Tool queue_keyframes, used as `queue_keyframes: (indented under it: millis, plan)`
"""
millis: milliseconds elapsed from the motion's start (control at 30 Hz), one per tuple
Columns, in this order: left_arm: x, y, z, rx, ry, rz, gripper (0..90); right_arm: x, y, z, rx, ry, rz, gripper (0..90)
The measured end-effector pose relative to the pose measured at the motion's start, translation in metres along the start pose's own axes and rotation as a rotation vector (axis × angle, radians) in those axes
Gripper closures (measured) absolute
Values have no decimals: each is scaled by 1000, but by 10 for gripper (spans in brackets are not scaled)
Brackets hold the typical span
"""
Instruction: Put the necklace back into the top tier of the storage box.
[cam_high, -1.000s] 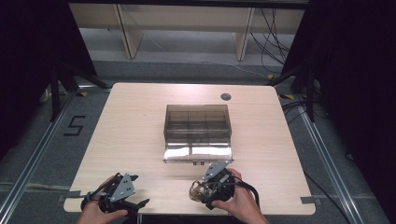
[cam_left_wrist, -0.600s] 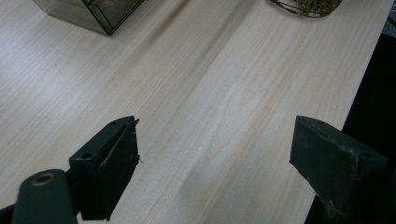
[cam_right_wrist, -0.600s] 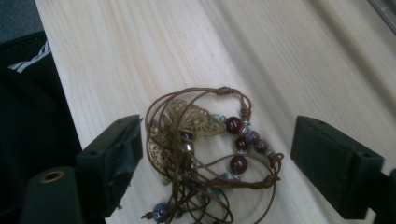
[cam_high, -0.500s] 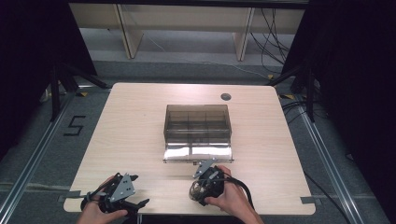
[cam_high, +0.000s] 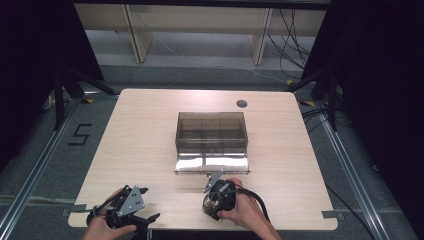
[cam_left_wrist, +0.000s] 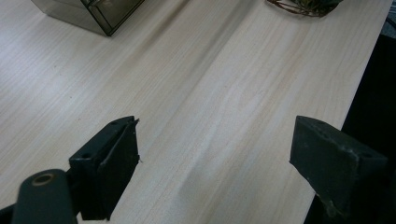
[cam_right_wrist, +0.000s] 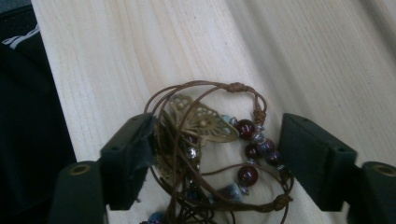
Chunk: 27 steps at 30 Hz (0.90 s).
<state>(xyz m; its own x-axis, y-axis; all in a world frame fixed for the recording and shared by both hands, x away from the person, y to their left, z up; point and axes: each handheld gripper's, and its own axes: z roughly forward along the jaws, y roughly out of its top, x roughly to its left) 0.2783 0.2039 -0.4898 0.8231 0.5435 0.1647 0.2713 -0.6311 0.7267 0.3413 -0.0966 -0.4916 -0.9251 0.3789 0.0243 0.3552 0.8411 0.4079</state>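
Observation:
A tangle of brown cord bracelets (cam_right_wrist: 246, 128) with dark red beads and a brass filigree leaf lies near the table's front edge; it is a small dark heap (cam_high: 208, 205) in the high view. My right gripper (cam_right_wrist: 217, 154) is open, one jaw on each side of the tangle, the left jaw touching the cords. From above, the right gripper (cam_high: 212, 201) sits just in front of the box's lid. My left gripper (cam_high: 148, 203) is at the front left, open (cam_left_wrist: 215, 135) over bare wood, with nothing between its jaws.
A smoky clear compartment box (cam_high: 211, 131) stands mid-table, its lid (cam_high: 212, 164) folded flat toward me. Its corner (cam_left_wrist: 93, 11) shows in the left gripper view. A cable hole (cam_high: 242, 104) lies behind it. The table edge (cam_high: 200, 229) is close below both hands.
My right gripper has shifted left along the front of the table and now straddles the bracelets. The left gripper has stayed put.

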Motion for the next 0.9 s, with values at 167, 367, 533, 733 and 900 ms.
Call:
queue_keyframes:
  millis: [167,367,533,733,900]
  plan:
    - [0,1,-1,10,-7,-6,151,5,3,-4,-2,23,-54,557]
    - [0,1,-1,9,-3,-4,151,6,3,-6,34,55,-76,730]
    - [0,1,-1,8,-1,-6,151,8,4,-11,60,58,-90,798]
    - [0,1,-1,9,-4,-5,151,11,10,-31,51,37,-86,799]
    - [1,0,-1,17,4,4,151,7,14,-48,26,42,-119,799]
